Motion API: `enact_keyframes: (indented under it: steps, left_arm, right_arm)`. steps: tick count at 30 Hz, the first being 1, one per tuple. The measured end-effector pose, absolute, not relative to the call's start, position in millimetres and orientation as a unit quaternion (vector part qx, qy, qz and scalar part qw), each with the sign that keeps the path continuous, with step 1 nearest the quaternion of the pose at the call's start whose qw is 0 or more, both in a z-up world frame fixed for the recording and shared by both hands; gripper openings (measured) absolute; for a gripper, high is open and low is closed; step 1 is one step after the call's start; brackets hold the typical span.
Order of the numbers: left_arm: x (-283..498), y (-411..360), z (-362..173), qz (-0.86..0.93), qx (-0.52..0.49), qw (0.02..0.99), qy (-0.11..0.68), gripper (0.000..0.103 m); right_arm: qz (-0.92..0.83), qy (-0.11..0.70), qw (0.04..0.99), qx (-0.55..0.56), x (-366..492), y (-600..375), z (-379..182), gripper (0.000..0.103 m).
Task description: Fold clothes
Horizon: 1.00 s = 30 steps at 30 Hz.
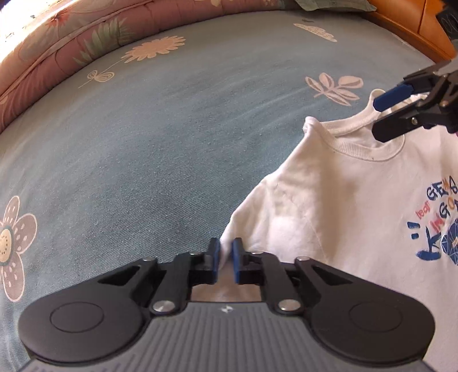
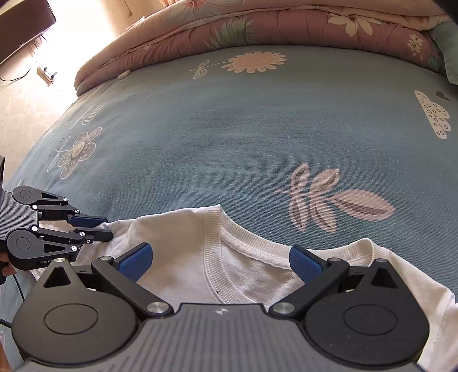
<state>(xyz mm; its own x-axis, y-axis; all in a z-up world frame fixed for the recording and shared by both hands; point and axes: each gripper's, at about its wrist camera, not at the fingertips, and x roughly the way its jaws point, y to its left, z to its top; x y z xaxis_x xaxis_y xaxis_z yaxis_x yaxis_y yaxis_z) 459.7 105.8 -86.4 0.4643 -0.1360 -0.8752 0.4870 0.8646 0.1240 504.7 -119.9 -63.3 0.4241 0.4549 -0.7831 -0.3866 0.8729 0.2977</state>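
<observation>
Bed (image 1: 171, 148), w/ blue-grey sheet printed w/ pale flowers and leaves: fills most of both views. Pink floral quilt (image 2: 257, 25): bunched along the far edge of the bed. Wooden bed frame (image 1: 423, 31): top-right corner of the left wrist view.

White T-shirt (image 1: 343, 200): lies on the sheet, front side up, ribbed collar (image 2: 229, 237) toward the quilt; coloured lettering and blue graphic (image 1: 438, 226) on the chest. In the left wrist view it occupies the lower right; in the right wrist view it spreads across the lower half, under the tool body.

Left tool (image 1: 226, 257): fingers pressed near together, pinching the sleeve edge of the T-shirt, a fold of white cloth between the blue pads (image 1: 237, 260). Seen also from the right wrist view at far left, by the shoulder.

Right tool (image 2: 219, 261): fingers spread wide, one blue pad (image 2: 137, 260) either side of the collar, nothing gripped. From the left wrist view it sits over the collar at upper right; contact w/ the cloth cannot be told.

Power strip (image 2: 45, 74): on the floor, beyond the bed corner.
</observation>
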Motion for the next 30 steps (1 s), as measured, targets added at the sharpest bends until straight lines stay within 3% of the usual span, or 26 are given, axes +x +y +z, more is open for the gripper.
enact_keyframes:
  steps: [9, 13, 19, 25, 30]
  left_arm:
    - [458, 153, -67, -0.088, 0.100, 0.861, 0.492, 0.004]
    - [466, 157, -47, -0.121, 0.026, 0.875, 0.469, 0.004]
    - [478, 128, -59, -0.233, -0.065, 0.830, 0.503, 0.004]
    - [486, 86, -81, -0.276, -0.047, 0.820, 0.499, 0.006]
    - [489, 75, -96, -0.233, -0.005, 0.850, 0.472, 0.008]
  right_arm:
    - [0.288, 0.480, 0.828, 0.026, 500, -105, -64, 0.103]
    - [0.314, 0.485, 0.816, 0.017, 498, -93, -67, 0.103]
    - [0.356, 0.488, 0.796, -0.041, 482, -73, -77, 0.103]
    - [0.266, 0.443, 0.848, -0.115, 430, -104, -80, 0.103]
    - [0.116, 0.441, 0.889, -0.047, 421, -171, -84, 0.103]
